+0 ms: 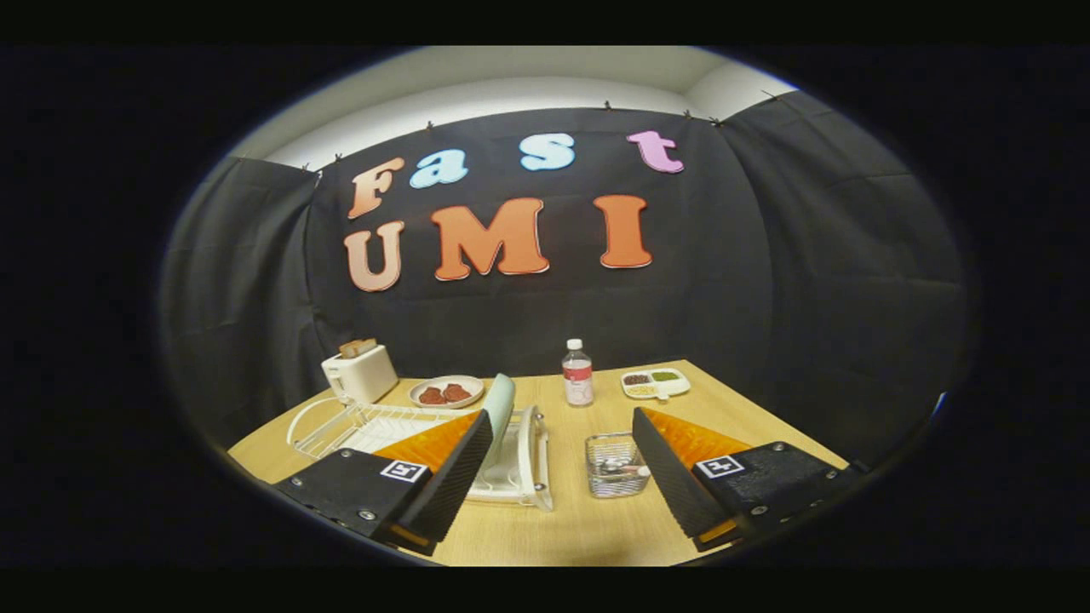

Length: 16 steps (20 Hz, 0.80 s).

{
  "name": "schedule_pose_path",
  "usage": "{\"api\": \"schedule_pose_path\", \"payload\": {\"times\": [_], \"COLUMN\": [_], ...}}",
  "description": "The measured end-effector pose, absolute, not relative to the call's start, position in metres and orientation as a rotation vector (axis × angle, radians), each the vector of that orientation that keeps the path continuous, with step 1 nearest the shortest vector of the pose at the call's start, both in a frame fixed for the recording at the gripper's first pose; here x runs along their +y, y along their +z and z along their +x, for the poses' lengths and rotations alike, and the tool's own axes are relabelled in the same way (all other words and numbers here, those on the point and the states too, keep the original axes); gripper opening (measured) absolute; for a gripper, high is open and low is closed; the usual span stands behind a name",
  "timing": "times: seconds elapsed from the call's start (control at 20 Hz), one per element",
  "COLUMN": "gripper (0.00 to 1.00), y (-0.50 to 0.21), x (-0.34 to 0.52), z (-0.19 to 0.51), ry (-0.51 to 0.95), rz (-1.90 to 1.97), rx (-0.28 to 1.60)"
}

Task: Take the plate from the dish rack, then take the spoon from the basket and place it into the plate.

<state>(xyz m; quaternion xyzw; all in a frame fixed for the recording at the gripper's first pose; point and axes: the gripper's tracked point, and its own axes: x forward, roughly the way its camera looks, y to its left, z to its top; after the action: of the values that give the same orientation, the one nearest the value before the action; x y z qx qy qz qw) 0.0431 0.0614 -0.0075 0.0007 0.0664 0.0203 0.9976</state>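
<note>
Pale-green, the round ceramic plate stands on edge in the white wire dish rack; right of the rack, the small clear basket holds the spoon. Gripper spread wide, holding nothing; nothing done yet.

**Your table count**
You had one white wire dish rack, one pale green plate, one clear mesh basket, one white toaster, one plastic bottle, two food dishes.
</note>
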Motion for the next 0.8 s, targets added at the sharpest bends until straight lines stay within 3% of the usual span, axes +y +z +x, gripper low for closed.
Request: {"api": "schedule_pose_path", "payload": {"times": [0.6,0.8], "gripper": [0.98,0.91], "y": [-0.054,-0.069], "x": [0.117,0.113], "z": [0.131,0.150], "ry": [-0.040,-0.088], "rz": [-0.114,-0.080], "rx": [0.313,0.360]}}
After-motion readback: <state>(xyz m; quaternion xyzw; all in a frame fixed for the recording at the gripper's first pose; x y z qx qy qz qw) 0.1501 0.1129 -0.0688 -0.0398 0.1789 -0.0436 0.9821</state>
